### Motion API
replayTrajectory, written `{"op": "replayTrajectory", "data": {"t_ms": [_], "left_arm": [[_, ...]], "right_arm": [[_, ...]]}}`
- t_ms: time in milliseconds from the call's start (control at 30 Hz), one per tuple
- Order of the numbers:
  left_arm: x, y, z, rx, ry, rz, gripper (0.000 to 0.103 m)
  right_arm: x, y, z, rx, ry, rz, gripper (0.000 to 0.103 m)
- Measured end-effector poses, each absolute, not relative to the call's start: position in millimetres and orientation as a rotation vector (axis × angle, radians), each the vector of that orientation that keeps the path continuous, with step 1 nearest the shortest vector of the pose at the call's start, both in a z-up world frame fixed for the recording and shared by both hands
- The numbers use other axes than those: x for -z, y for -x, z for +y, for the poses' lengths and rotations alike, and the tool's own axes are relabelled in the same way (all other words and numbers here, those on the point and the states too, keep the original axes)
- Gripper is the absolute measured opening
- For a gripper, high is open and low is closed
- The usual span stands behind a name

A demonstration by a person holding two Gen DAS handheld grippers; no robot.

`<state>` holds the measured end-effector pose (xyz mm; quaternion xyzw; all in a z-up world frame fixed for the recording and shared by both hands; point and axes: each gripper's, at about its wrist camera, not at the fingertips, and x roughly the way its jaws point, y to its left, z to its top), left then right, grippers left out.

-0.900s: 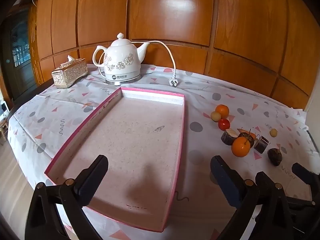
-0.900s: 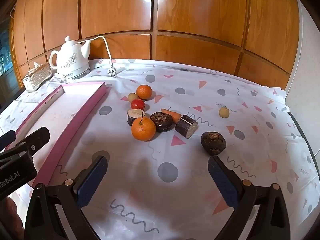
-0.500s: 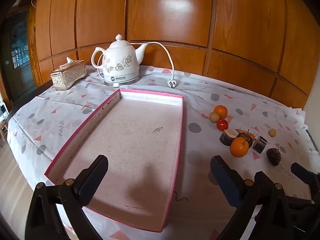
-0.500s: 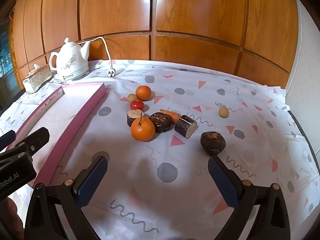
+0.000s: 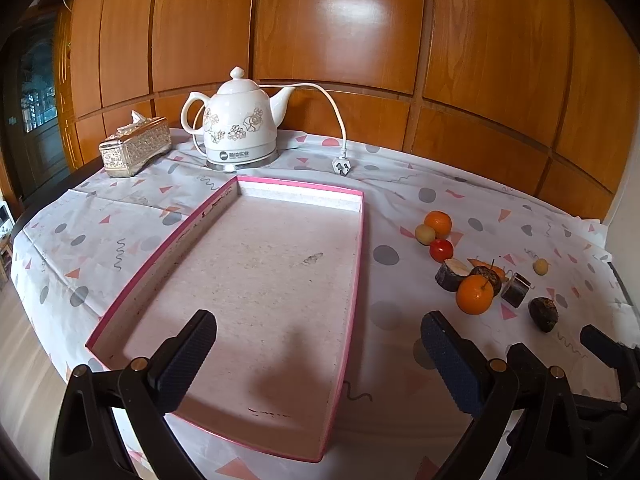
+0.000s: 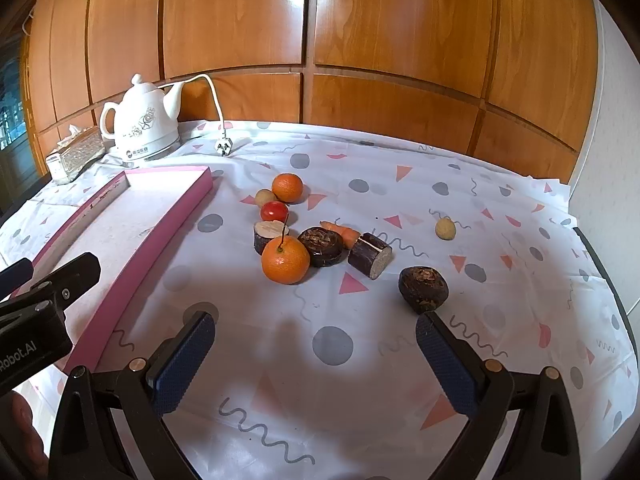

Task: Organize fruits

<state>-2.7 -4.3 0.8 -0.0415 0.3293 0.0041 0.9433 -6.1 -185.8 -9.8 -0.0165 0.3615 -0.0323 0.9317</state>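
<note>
White tablecloth point(image 6: 400, 360) scattered with grey dots, pink and orange triangles, grey squiggles. Pink-rimmed tray point(image 5: 360, 240), pale speckled inside. Two bright orange mandarins point(image 6: 285, 260) point(image 6: 287, 188), a red tomato point(image 6: 274, 211), an orange carrot point(image 6: 340, 231). Dark brown water chestnuts point(image 6: 423, 289) (nearly black). White kettle point(image 5: 240, 128) with a muted floral print. Silver-gold patterned tissue box point(image 5: 136, 148). Glossy orange-brown wood panelling point(image 6: 400, 60). Blue pads point(image 6: 182, 364) on black grippers.

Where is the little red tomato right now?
In the right wrist view the tomato sits on the tablecloth right of the pink tray, just before the far orange.
</note>
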Motion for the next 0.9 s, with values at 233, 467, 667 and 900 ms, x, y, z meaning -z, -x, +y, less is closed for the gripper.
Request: {"op": "replayTrajectory", "data": {"t_ms": [233,467,667,900], "left_arm": [[-1.9,3.8,-7.8,0.001,0.078,0.668,0.103],[-2.5,3.5,-9.0,0.009,0.076,0.669,0.103],[-3.3,4.8,-10.7,0.017,0.073,0.664,0.103],[-3.3,5.4,-11.6,0.021,0.072,0.664,0.103]], "right_arm": [[9.1,6.6,-186.2,0.065,0.032,0.736,0.102],[8.9,7.2,-186.2,0.064,0.032,0.734,0.102],[8.6,8.1,-186.7,0.067,0.031,0.734,0.102],[8.4,8.0,-187.1,0.067,0.029,0.734,0.102]]}}
